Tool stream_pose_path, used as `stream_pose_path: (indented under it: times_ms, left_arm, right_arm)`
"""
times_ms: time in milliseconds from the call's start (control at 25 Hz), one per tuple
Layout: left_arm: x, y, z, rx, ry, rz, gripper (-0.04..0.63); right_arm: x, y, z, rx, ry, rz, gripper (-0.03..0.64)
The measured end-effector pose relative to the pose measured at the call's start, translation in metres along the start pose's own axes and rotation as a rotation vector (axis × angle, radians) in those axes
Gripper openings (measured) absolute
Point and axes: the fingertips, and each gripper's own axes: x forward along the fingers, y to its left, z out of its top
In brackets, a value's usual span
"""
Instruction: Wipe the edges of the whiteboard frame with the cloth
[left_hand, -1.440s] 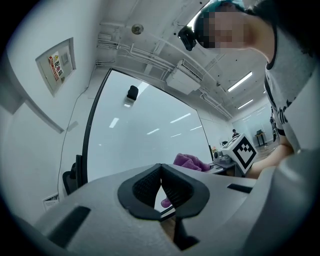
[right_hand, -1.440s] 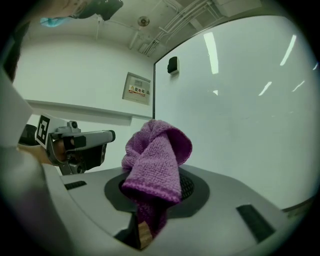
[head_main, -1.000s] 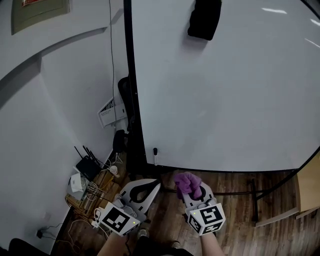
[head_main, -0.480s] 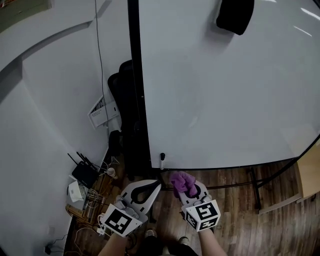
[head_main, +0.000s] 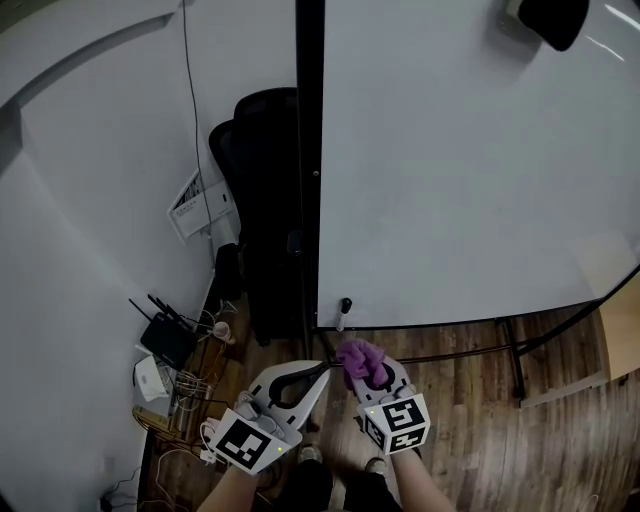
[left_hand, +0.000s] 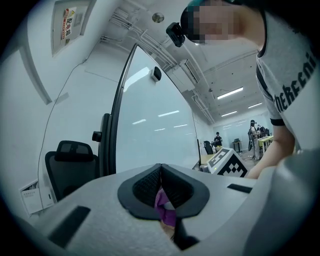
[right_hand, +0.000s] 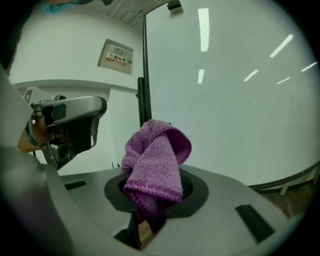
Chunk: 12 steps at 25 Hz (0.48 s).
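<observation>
the right hand-held gripper (head_main: 368, 376) is clamped on a bunched purple knitted cloth (head_main: 361, 360), low in the head view above the wooden plank floor (head_main: 470, 430). in the right gripper view the cloth (right_hand: 156, 160) rises out of the dark pads as a folded lump and droops back over their near side. the left hand-held gripper (head_main: 320, 368) sits just beside it, its tip pointing at the cloth; whether tip and cloth touch cannot be told. in the left gripper view its jaws are pressed together at the tips with nothing gripped there, and a sliver of purple shows through the slit below them.

beyond the cloth stands the large white whiteboard (head_main: 470, 170), upright, with a thin black frame (head_main: 308, 150) running up its left edge and curving along its bottom edge. the cloth is near the board's lower left corner and not on the frame. a small marker-like thing (head_main: 344, 310), dark on top and pale below, sits at that corner on the bottom edge. a black eraser (head_main: 553, 20) clings high on the board's face. left of the frame a black office chair (head_main: 255, 200) stands against the white wall (head_main: 90, 220). lower down by the wall, a black router with antennas (head_main: 165, 340) lies among a tangle of cables (head_main: 185, 400).
</observation>
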Motion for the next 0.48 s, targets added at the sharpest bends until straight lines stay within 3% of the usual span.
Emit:
stream_pose_path:
  times_ms: [480]
  left_arm:
    - [-0.008, 0.014, -0.027, -0.020, 0.013, -0.043, 0.017]
  right_arm:
    - [0.057, 0.008, -0.060, 0.037, 0.106, -0.028, 0.081]
